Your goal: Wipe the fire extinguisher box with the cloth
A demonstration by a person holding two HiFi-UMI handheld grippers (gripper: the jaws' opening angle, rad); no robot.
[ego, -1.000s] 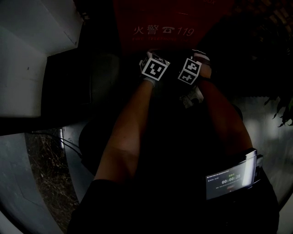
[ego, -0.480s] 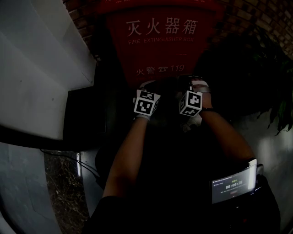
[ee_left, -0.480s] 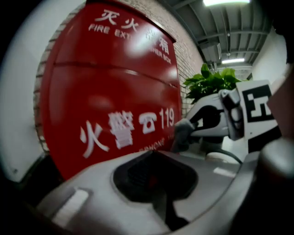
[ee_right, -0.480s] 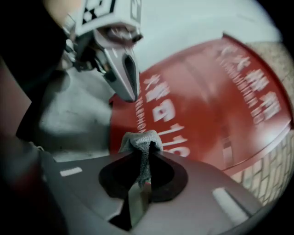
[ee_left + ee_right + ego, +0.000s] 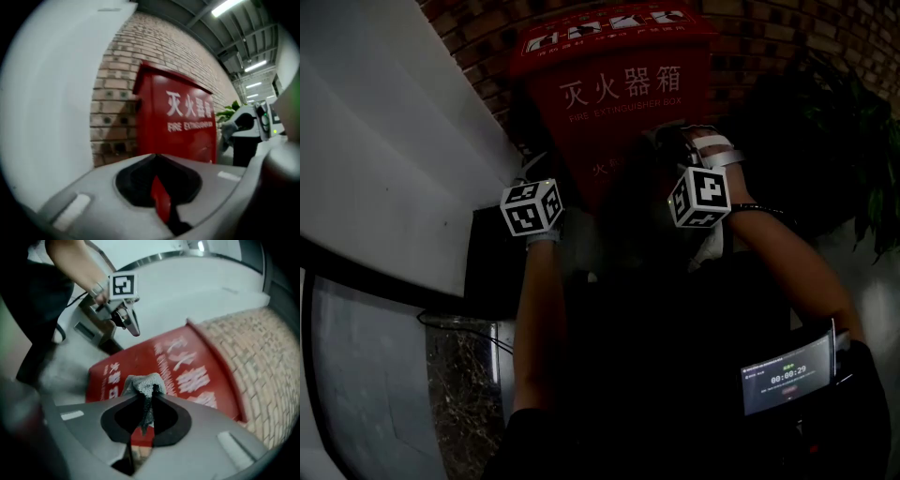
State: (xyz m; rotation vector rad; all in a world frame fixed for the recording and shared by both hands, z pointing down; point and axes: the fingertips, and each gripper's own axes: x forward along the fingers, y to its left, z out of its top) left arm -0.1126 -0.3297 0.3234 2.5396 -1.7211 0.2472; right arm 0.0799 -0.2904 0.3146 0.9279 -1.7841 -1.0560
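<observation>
My right gripper (image 5: 149, 393) has its two fingers (image 5: 201, 425) pressed together on a grey cloth (image 5: 142, 382). A thin strip of the cloth hangs in the gap behind the fingertips. A crumpled tuft bunches up just past them. Straight beyond that tuft is the red front of the fire extinguisher box (image 5: 187, 364), printed with large white characters. I cannot tell whether the cloth touches it. Past the box, on the far side from these fingers, runs a pale brick wall (image 5: 262, 352).

My left gripper (image 5: 154, 155) has its fingers closed tip to tip, with nothing held between them. Only a sliver of the box's red shows through the slot behind the tips. The box stands ahead of these fingers and a little to their right, apart from them, set against the brick wall. To the left of the fingers a broad white wall panel (image 5: 47, 93) fills the view. Far off to their right is a green plant (image 5: 228, 112).

Seen from my head, both grippers are held up at the box. The left one's marker cube (image 5: 532, 207) sits by the box's lower left edge, beside the white panel. The right one's cube is in front of the box's lower right part. Near my right elbow, well behind the fingers, a small lit screen (image 5: 787, 375) glows.
</observation>
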